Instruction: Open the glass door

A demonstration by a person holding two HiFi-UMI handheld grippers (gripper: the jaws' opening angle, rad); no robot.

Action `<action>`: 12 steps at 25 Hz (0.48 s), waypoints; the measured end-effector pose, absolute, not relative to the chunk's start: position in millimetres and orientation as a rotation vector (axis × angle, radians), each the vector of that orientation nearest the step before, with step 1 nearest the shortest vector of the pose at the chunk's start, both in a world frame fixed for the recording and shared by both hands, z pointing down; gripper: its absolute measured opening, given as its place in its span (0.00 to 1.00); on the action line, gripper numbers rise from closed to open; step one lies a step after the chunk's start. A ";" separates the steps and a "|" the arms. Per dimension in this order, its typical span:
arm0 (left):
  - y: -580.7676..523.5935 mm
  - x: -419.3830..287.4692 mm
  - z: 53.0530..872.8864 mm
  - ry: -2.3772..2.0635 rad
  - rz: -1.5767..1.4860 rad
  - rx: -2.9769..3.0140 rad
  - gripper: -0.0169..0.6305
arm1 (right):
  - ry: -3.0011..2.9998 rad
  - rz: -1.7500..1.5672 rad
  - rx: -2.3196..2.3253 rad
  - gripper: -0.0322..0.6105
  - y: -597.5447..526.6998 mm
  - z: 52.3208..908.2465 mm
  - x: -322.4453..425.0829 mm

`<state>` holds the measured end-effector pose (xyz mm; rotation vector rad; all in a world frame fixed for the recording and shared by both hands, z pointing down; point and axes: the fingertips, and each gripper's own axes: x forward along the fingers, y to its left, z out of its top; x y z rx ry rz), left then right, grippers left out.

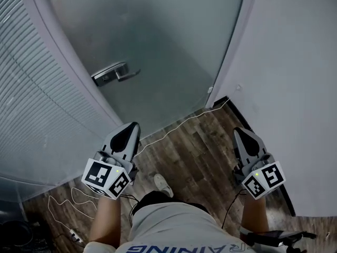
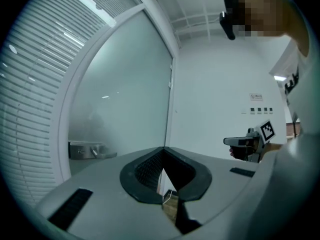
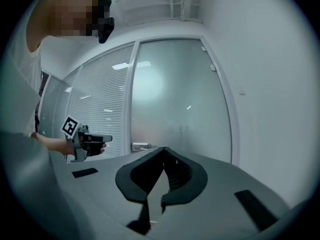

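Note:
The frosted glass door [image 1: 158, 41] stands closed ahead of me, with a metal lever handle [image 1: 115, 73] on its left side. My left gripper [image 1: 132, 126] is held low in front of the door, below and slightly right of the handle, its jaws shut and empty. My right gripper [image 1: 240, 132] is further right, near the door frame's foot, also shut on nothing. In the left gripper view the handle [image 2: 90, 150] lies left of the closed jaws [image 2: 163, 150]. In the right gripper view the handle [image 3: 141, 146] shows just left of the closed jaws [image 3: 164, 149].
A partition with horizontal blinds [image 1: 31, 104] runs along the left. A white wall [image 1: 295, 88] borders the door on the right. A white cable [image 1: 179, 124] trails over the wooden floor [image 1: 200, 157], with a power strip [image 1: 76, 236] at lower left. My shoe [image 1: 163, 184] shows below.

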<state>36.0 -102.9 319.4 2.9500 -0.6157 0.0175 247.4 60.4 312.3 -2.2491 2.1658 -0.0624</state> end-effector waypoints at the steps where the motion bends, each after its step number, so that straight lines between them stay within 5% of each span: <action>1: -115.9 34.2 318.0 -0.636 0.014 2.951 0.03 | 2.185 -0.058 -2.236 0.05 44.5 310.7 246.8; 12: -239.4 -11.1 316.1 -0.849 -0.008 2.905 0.03 | 2.382 0.014 -2.068 0.05 -117.8 292.5 216.1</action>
